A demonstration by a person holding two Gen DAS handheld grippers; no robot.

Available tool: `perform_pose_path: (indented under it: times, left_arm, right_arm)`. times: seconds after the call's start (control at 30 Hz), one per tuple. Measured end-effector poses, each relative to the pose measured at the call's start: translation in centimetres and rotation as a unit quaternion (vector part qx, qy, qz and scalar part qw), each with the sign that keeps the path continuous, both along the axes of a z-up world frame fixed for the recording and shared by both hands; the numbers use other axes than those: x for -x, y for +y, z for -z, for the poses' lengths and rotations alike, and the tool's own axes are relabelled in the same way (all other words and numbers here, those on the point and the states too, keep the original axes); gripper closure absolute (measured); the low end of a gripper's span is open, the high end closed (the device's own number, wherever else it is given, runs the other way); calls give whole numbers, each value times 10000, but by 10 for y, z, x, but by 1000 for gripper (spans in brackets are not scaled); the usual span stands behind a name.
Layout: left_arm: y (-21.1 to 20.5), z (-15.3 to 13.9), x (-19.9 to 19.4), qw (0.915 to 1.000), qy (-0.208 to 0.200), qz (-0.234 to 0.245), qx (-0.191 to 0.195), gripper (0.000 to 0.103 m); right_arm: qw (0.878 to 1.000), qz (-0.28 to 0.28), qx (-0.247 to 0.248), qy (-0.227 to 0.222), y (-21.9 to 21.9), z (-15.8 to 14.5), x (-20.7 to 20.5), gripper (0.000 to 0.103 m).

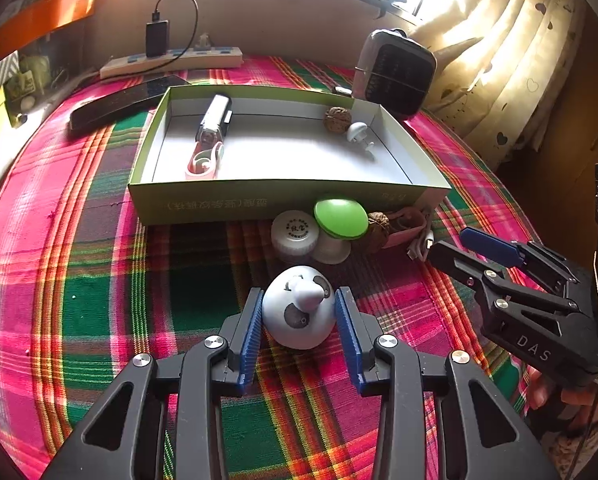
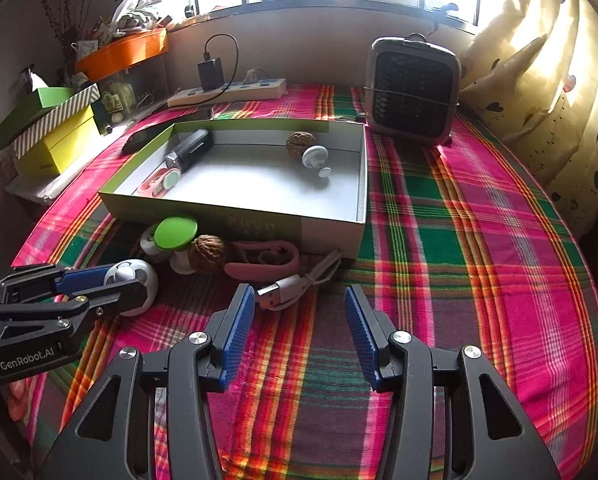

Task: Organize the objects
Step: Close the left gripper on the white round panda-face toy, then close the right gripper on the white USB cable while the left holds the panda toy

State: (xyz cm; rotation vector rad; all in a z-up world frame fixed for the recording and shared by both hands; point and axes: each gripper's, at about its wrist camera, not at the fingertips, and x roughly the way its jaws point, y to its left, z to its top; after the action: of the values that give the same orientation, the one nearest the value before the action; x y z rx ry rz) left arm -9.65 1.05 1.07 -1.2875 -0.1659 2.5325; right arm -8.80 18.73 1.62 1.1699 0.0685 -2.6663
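Note:
A white panda-patterned mushroom toy (image 1: 299,312) lies on the plaid cloth, and my left gripper (image 1: 299,294) is shut on it, a blue pad against each side. From the right wrist view the same toy (image 2: 133,280) shows between those fingers. My right gripper (image 2: 297,292) stands open with nothing between its pads; a white USB cable (image 2: 283,292) lies just past its left fingertip. An open green-sided box (image 1: 283,196) behind holds a walnut (image 1: 337,119), a small white mushroom (image 1: 359,132), a silver device (image 1: 215,120) and a pink-white item (image 1: 203,162).
Against the box's front wall sit a green-capped mushroom (image 1: 341,218), a white jar (image 1: 295,232), a walnut (image 1: 379,226) and a pink strap (image 2: 267,264). A heater (image 2: 413,88), power strip (image 2: 227,94), dark phone (image 1: 119,100) and stacked boxes (image 2: 55,128) line the back and left.

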Motion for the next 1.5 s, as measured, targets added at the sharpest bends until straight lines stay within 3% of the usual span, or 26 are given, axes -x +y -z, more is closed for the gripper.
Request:
perform_pose_path:
  times: [0.33,1.03,1.23,1.5]
  left_arm:
    - [-14,2,-1,9999,2,-65,-127,69]
    - [-17,3,1,9998,18,-2,-196,69]
    - [-15,3,2,9998,12,7,-179,69]
    - [-14,3,4,9999,32,20,-166,69]
  right_arm:
    - [9990,167,-374,-204,-12,9,12,55]
    - [9944,764,-680,-254,24,4,-13,55]
    - [9978,558,-352,-116,22,-3,-16,55]
    - [9981,437,-275,-327,15,11,0,55]
